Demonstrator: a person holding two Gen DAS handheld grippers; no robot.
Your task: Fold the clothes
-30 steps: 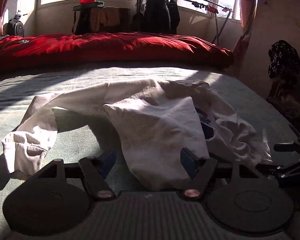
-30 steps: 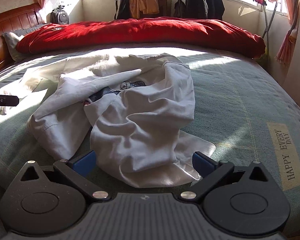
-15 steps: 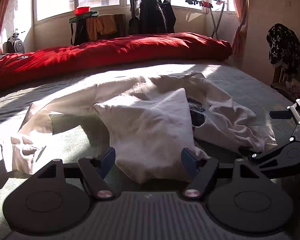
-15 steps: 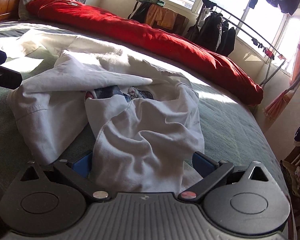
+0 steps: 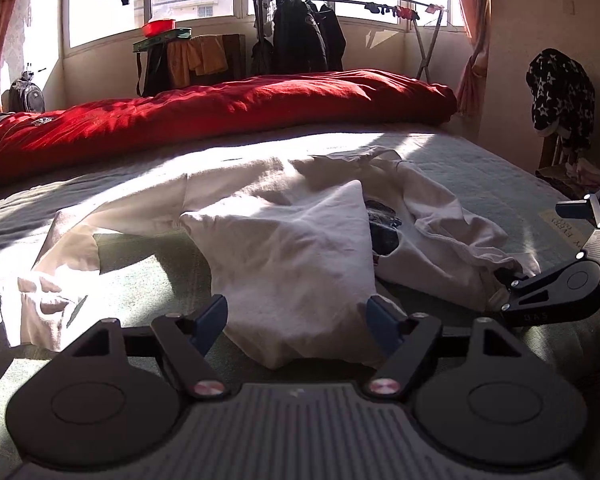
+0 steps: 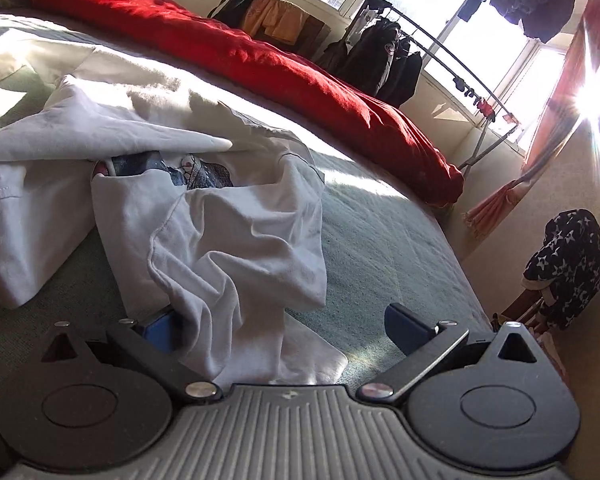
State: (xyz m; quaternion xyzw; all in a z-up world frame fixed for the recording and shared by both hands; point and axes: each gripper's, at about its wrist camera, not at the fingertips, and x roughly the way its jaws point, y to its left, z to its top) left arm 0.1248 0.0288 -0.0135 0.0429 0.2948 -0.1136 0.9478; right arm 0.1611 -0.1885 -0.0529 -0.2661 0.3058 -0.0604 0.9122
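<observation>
While spread wide, left claw (image 5: pixel 298 318), right claw (image 6: pixel 284 326), straddling shirt (image 5: pixel 296 248)

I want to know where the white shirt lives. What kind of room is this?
Most likely a bedroom in a home. The white shirt lies crumpled on a big bed with a red duvet along its far side, and dark clothes hang on a drying rack by the sunny windows.

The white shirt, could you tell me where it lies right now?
The white shirt lies crumpled mid-bed on the green bedspread, below the red duvet, its near edges between both open grippers.
</observation>
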